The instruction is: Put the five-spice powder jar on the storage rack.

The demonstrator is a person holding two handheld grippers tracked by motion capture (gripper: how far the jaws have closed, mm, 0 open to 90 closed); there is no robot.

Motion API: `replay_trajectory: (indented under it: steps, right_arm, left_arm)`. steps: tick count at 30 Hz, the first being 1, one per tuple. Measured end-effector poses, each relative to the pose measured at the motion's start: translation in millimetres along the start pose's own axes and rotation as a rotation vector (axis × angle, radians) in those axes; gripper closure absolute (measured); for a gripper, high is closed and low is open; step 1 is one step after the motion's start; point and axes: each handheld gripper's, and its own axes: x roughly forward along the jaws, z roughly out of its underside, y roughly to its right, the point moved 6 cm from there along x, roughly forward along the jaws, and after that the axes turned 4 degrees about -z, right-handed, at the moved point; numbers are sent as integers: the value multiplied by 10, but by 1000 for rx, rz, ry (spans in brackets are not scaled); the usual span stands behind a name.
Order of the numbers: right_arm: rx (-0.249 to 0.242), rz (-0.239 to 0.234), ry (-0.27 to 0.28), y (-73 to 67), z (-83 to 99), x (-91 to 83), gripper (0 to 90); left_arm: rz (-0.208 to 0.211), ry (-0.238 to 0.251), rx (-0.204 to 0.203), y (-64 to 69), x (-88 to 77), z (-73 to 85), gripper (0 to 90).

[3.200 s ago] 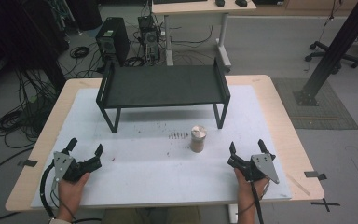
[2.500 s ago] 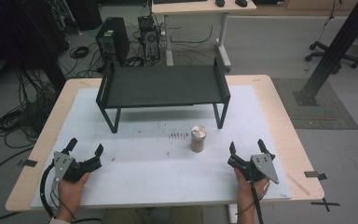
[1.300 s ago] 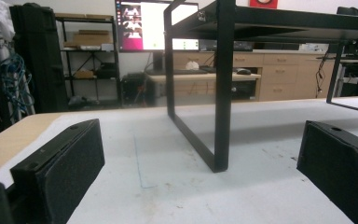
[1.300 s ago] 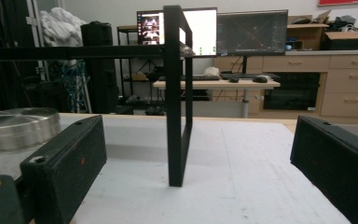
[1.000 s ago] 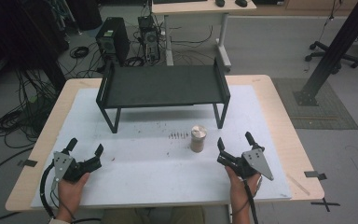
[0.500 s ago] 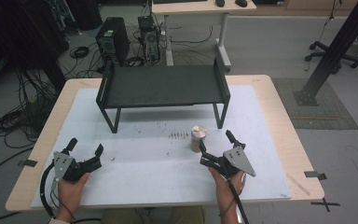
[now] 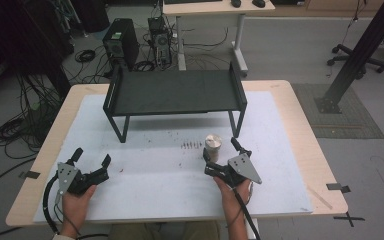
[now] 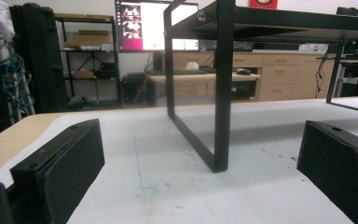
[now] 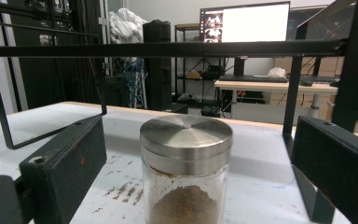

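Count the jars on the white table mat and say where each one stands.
1. The jar, glass with a metal lid and brown powder inside, stands upright by the rack's front right leg, between the open jaws of the right tongs.

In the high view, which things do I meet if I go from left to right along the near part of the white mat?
Left gripper → scattered brown crumbs → right gripper, with the jar just past its jaws.

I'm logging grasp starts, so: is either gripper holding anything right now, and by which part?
Nothing is held. The right gripper is open with the jar between its jaws, apart from both. The left gripper is open over bare table.
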Motion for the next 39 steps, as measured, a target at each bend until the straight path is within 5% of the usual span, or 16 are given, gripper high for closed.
replay_trajectory:
  steps: [22, 39]
  right_arm:
    - [9, 19, -48, -7, 215, 232, 35]
    - [-9, 34, -63, 10, 281, 255, 38]
  left_arm:
    - [-1, -1, -1, -1, 1, 1, 8]
    - [-2, -2, -1, -2, 1, 1, 8]
